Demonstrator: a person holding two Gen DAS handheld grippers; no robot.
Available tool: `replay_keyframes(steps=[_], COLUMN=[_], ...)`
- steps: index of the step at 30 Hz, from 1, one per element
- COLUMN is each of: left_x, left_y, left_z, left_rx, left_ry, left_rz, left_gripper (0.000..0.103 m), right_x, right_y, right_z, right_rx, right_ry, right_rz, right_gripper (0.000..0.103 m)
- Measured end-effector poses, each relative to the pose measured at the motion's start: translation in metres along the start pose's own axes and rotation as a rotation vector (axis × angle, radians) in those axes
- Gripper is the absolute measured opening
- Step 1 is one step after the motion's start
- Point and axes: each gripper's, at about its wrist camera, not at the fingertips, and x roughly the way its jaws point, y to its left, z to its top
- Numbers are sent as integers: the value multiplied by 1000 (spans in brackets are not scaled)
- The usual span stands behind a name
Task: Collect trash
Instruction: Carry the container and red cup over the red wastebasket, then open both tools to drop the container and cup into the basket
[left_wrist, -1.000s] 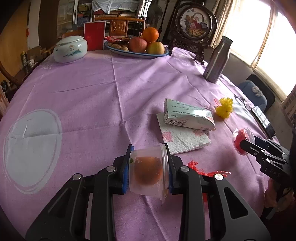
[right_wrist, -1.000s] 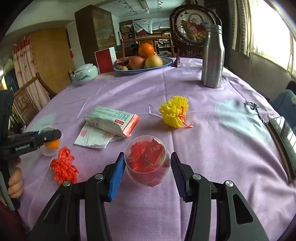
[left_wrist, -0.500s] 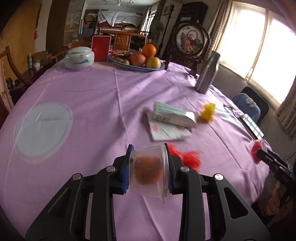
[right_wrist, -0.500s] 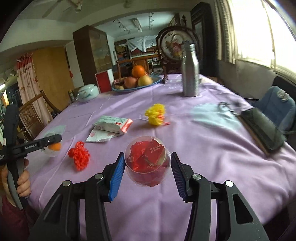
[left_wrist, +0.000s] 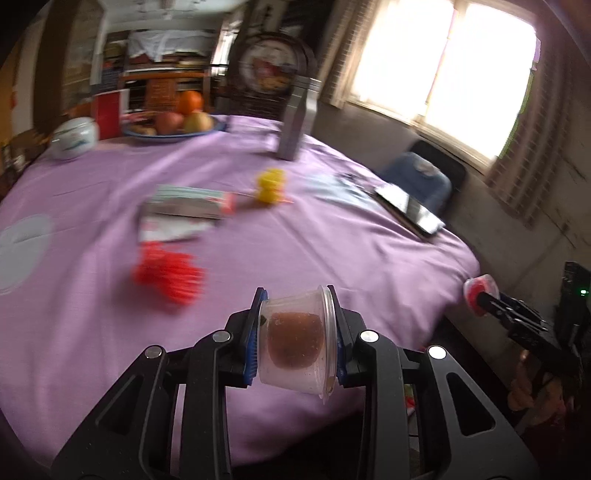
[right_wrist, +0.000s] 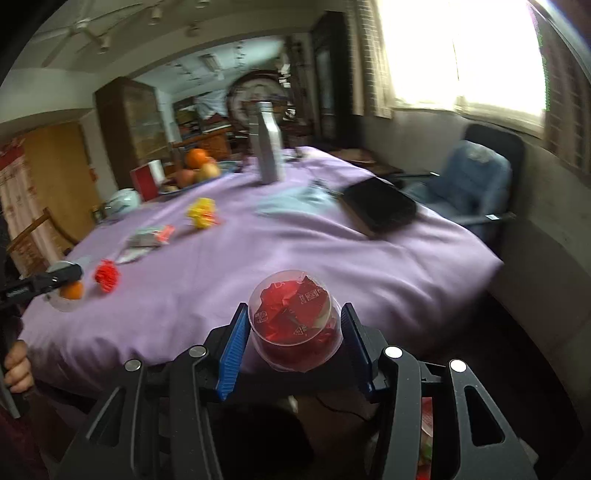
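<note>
My left gripper (left_wrist: 297, 321) is shut on a clear plastic cup (left_wrist: 295, 347) with an orange-brown lump inside, held over the near edge of the purple table (left_wrist: 332, 258). My right gripper (right_wrist: 293, 332) is shut on a clear cup stuffed with red wrappers (right_wrist: 291, 314), just off the table's edge. Each gripper shows small in the other's view, the right gripper (left_wrist: 480, 295) beyond the table's right edge. On the cloth lie a red mesh bundle (left_wrist: 166, 273), a yellow mesh bundle (left_wrist: 271, 184), a flattened carton (left_wrist: 192, 205) and a napkin (left_wrist: 166, 229).
A steel flask (left_wrist: 295, 122), a fruit plate (left_wrist: 173, 123) and a white ceramic jar (left_wrist: 74, 138) stand at the far side. A black tablet (right_wrist: 376, 206) lies near the right edge. A blue-cushioned chair (right_wrist: 469, 177) stands by the window wall.
Both grippers have drawn back from the table's middle toward its near right edge and swung right, each still gripping its cup. The trash on the cloth now lies farther off.
</note>
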Motion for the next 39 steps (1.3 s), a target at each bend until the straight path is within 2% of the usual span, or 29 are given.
replay_keyframes(steps=[4, 9, 16, 17, 18, 19, 21, 31, 39], left_x=[20, 52, 109, 117, 122, 129, 142, 199, 239], left_y=[-49, -101, -173, -183, -188, -197, -210, -283, -336], left_z=[-8, -17, -29, -31, -33, -35, -38, -70, -94], left_rx=[73, 146, 228, 240, 248, 259, 279, 406, 504], left_ry=[45, 111, 229, 246, 256, 272, 299, 430, 517], left_rz=[-66, -142, -244, -255, -261, -269, -285, -362, -410], left_gripper=[32, 32, 32, 32, 32, 32, 32, 32, 33], right_x=[-7, 3, 49, 55, 59, 61, 58, 39, 31], right_y=[-60, -129, -199, -206, -214, -219, -234, -272, -292], right_z=[-36, -82, -131, -135, -139, -141, -146, -167, -171], right_rx=[89, 215, 346, 358, 380, 400, 455, 551, 572], right_ry=[40, 122, 251, 268, 277, 272, 251, 226, 223], right_rz=[-90, -172, -220, -236, -258, -262, -236, -268, -286], right_gripper=[50, 50, 50, 51, 58, 65, 67, 68, 68])
